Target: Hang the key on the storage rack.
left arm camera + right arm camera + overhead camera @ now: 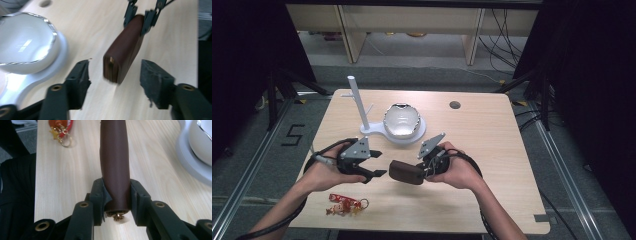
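High view: a light wooden table bears, toward 12 o'clock of its centre, a white stand with an upright post and a glossy white bowl with a silvery, wavy rim seated on the stand's base. Near the far edge, toward 1 o'clock, lies a small round hole in the tabletop.

The right gripper, held in the person's right hand just past the table's centre toward 5 o'clock, has its jaws clamped on one end of a dark brown case; the case extends from it toward 9 o'clock and looks slightly raised off the wood, though the view is too coarse to be sure. Right gripper view: both jaws press the sides of the case, and a small brass fitting shows at its near end.

The left gripper, in the left hand toward 8 o'clock, has its jaws spread apart and holds nothing. Left gripper view: the free end of the case lies between and just beyond the parted jaws without touching either; the bowl stands at 10 o'clock.

A red and gold keyring charm rests near the table's front edge, toward 7 o'clock.
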Available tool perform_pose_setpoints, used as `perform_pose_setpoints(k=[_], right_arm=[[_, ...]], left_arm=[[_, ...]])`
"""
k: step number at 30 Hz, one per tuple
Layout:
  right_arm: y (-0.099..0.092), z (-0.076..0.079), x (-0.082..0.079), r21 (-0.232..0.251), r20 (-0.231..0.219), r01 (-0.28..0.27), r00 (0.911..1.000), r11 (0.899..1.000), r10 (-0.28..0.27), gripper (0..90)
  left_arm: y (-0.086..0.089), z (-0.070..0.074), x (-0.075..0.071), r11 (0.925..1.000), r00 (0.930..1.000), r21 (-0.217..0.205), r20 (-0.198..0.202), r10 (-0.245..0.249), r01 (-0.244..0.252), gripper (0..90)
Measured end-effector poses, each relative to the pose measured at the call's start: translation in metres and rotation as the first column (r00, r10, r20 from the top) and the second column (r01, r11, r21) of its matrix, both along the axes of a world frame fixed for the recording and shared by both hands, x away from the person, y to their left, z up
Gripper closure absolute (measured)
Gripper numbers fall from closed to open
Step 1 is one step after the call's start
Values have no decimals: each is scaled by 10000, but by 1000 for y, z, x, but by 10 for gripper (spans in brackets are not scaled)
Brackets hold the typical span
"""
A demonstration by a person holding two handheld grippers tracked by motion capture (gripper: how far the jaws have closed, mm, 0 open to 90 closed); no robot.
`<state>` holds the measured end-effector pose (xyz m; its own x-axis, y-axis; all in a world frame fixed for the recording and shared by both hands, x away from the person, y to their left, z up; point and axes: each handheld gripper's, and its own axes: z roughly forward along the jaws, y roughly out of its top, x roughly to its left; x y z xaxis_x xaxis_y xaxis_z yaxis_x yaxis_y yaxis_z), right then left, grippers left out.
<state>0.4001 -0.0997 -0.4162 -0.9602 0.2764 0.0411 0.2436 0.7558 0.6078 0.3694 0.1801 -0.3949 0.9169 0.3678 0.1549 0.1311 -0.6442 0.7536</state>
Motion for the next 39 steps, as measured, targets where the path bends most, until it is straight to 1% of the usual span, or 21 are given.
perform_pose_setpoints(k=[1, 2, 5, 6, 7, 8, 10, 13, 14, 15, 17, 18, 19, 20, 24, 29, 30, 33, 36, 37, 39], right_arm=[[-3, 3, 3, 54, -117, 433, 9990, 9990, -433, 686], [-3, 3, 3, 54, -117, 433, 9990, 9990, -433, 686], [-8, 8, 8, 186, -441, 1068, 9934, 9941, -1059, 685], [-11, 9, 11, 191, -421, 1243, 9915, 9921, -1235, 685], [-12, 12, 11, 301, -852, 1668, 9828, 9855, -1638, 685], [-13, 13, 12, 338, -987, 1855, 9784, 9821, -1814, 685], [-17, 19, 19, 394, -1065, 2312, 9683, 9721, -2259, 684], [-18, 22, 23, 428, -1069, 2431, 9655, 9691, -2375, 683], [-19, 24, 24, 414, -1105, 2471, 9641, 9681, -2414, 683], [-19, 25, 27, 413, -1121, 2416, 9653, 9695, -2358, 682], [-19, 27, 30, 344, -1077, 2356, 9670, 9712, -2307, 681], [-19, 31, 34, 164, -1036, 2354, 9671, 9718, -2325, 680], [-19, 31, 34, 164, -1036, 2354, 9671, 9718, -2325, 680], [-18, 32, 35, 27, -1147, 2431, 9637, 9700, -2412, 680], [-17, 39, 43, -360, -1070, 2297, 9667, 9726, -2323, 678], [-14, 45, 51, -489, -812, 2227, 9707, 9737, -2261, 677], [-14, 45, 51, -489, -812, 2227, 9707, 9737, -2261, 677], [-14, 47, 54, -444, -740, 2067, 9750, 9774, -2096, 678], [-13, 48, 55, -429, -850, 2282, 9692, 9727, -2312, 678], [-14, 48, 59, -343, -499, 2056, 9770, 9780, -2071, 677], [-15, 49, 60, -325, -475, 2052, 9773, 9782, -2066, 677]], left_arm=[[10, -4, -7, 9996, 9991, 153, 352, 241, -247, 317], [10, -4, -7, 9996, 9991, 153, 352, 241, -247, 303], [23, -14, -18, 9975, 9965, 311, 554, 621, -639, 289], [28, -19, -23, 9969, 9961, 220, 472, 744, -755, 282], [32, -22, -26, 9958, 9952, 264, 452, 868, -881, 281], [36, -26, -29, 9945, 9942, 322, 431, 983, -997, 281], [42, -35, -35, 9929, 9929, 133, 164, 1181, -1184, 284], [51, -46, -42, 9886, 9886, 30, 35, 1506, -1506, 288], [55, -49, -45, 9858, 9859, 164, -54, 1670, -1669, 289], [56, -51, -46, 9861, 9861, -30, -63, 1660, -1660, 290], [60, -54, -48, 9834, 9833, -46, -164, 1814, -1815, 292], [61, -55, -49, 9831, 9828, 23, -264, 1829, -1829, 292], [62, -57, -50, 9807, 9804, -133, -308, 1946, -1951, 292], [64, -58, -51, 9807, 9805, -20, -209, 1952, -1953, 292], [66, -64, -53, 9770, 9769, -199, -301, 2115, -2121, 292], [66, -68, -53, 9781, 9773, -99, -454, 2072, -2078, 292], [65, -70, -54, 9770, 9765, -286, -491, 2099, -2114, 292], [66, -70, -53, 9789, 9782, -80, -397, 2039, -2043, 289], [66, -71, -54, 9788, 9781, -108, -417, 2041, -2047, 287], [66, -71, -54, 9783, 9777, -86, -395, 2064, -2069, 287], [66, -72, -54, 9764, 9755, -88, -472, 2150, -2157, 287]])
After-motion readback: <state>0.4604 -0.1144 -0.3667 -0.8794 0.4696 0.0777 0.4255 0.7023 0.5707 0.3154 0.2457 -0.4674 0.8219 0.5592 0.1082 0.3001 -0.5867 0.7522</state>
